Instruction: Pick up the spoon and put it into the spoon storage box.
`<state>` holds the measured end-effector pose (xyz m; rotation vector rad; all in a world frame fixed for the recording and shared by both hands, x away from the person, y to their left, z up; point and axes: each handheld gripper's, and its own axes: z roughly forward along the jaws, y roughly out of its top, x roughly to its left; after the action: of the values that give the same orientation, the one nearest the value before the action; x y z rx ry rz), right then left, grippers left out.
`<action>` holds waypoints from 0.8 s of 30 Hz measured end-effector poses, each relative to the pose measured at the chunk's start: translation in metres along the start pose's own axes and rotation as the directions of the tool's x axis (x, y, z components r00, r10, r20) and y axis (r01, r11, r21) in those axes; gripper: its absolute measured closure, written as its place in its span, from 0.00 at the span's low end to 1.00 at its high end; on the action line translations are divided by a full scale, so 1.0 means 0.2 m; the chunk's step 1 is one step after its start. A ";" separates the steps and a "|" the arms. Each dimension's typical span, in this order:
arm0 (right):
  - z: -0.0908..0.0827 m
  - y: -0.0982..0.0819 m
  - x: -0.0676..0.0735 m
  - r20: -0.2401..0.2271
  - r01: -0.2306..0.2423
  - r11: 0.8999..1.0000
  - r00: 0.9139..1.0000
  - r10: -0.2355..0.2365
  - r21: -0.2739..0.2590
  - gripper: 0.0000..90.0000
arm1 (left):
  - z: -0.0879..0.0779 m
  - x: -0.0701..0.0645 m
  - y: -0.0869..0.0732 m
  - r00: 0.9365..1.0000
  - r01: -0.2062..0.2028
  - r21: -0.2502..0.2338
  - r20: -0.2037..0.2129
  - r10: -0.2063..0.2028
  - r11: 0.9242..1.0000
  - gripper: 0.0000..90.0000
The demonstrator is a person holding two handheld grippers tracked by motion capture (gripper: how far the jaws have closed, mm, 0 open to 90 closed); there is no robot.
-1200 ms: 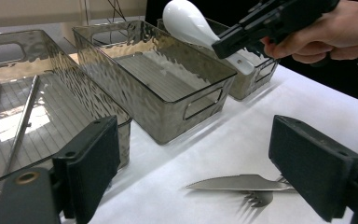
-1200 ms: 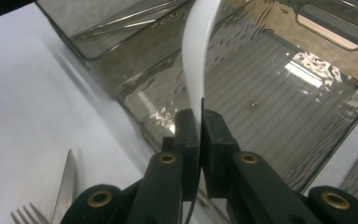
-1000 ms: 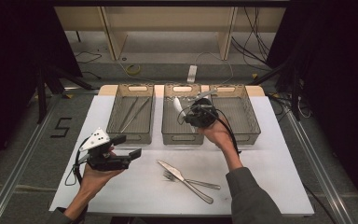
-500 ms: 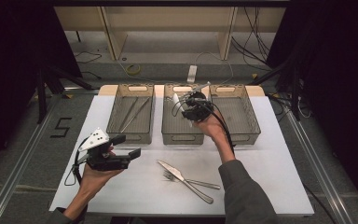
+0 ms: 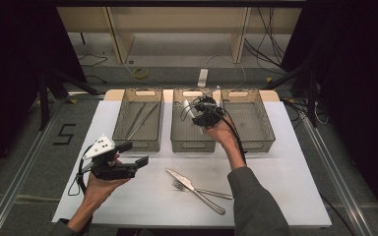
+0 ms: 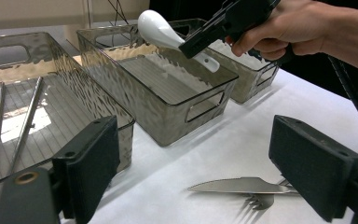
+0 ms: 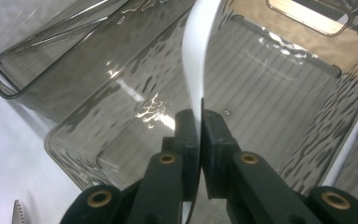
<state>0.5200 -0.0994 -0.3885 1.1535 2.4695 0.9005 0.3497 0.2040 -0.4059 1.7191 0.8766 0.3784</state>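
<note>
White spoon [image 7: 196, 56] sits clamped between the right gripper's [image 7: 199, 122] jaws, above the middle bin [image 5: 193, 143], whose floor is bare. Left gripper [image 6: 205, 163] gapes, holding nothing.

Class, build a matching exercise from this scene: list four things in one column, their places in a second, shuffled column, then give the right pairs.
Things:
1. white spoon
2. chopsticks
3. knife
4. left gripper

Places:
A. lying in the left bin
B. on the table beside the fork
C. clamped in the right gripper over the middle bin
D. held above the table, jaws open

Pairs: 1-C, 2-A, 3-B, 4-D
</note>
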 end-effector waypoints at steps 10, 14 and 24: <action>0.04 0.00 0.02 -0.012 -0.005 1.000 1.000 0.005 0.024 0.96 | 0.00 0.00 0.00 1.000 -0.002 0.001 0.000 0.002 1.000 0.18; 0.05 0.00 0.02 -0.018 -0.004 0.999 1.000 0.004 0.032 0.96 | 0.00 0.00 0.00 1.000 -0.004 0.005 0.000 0.004 1.000 0.18; 0.04 0.02 0.03 -0.044 -0.055 0.998 0.997 0.055 0.021 0.70 | 0.00 0.00 0.00 1.000 -0.001 0.003 -0.002 0.001 1.000 0.18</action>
<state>0.5223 -0.0902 -0.3925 1.2267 2.4988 0.9280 0.3495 0.2045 -0.4061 1.7217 0.8785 0.3798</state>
